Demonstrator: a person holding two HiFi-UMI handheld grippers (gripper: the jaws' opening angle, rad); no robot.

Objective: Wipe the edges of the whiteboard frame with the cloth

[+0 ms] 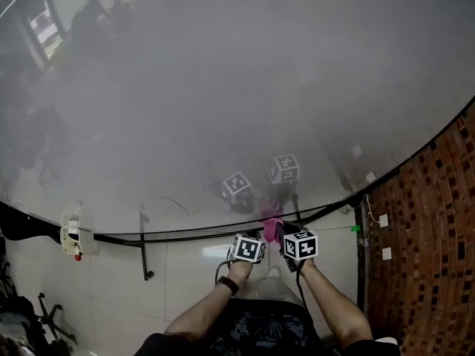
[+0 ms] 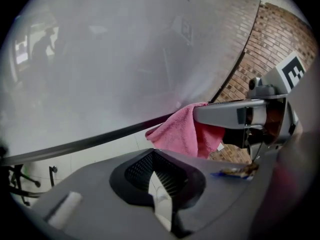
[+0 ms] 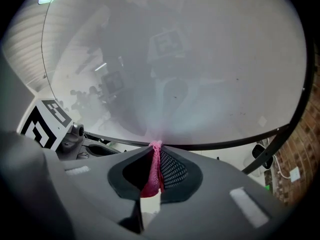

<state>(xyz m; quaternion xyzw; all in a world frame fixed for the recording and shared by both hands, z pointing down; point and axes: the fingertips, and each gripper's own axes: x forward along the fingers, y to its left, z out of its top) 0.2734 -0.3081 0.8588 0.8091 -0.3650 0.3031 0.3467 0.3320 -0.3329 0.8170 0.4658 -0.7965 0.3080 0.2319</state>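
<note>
Pink terry cloth point(image 3: 151, 180) meets the dark bottom rail of the whiteboard frame point(image 3: 225, 145). It is pinched tight between the jaws of my right gripper point(image 3: 156, 153), and its bunched tip appears to touch the rail not far from the lower right corner, by the brick wall point(image 1: 430, 221). My left gripper point(image 2: 151, 160), jaws pressed together on nothing, hangs just beside it, under the rail. To wipe this edge well, I judge I should press the cloth's tip firmly on the rail and drag it along the rail's length, not across it, with steady pressure so the fabric doesn't fold away. The rail's long axis runs side to side across the head view; the cloth stands lengthwise along my jaws, pointing up at the board.
</note>
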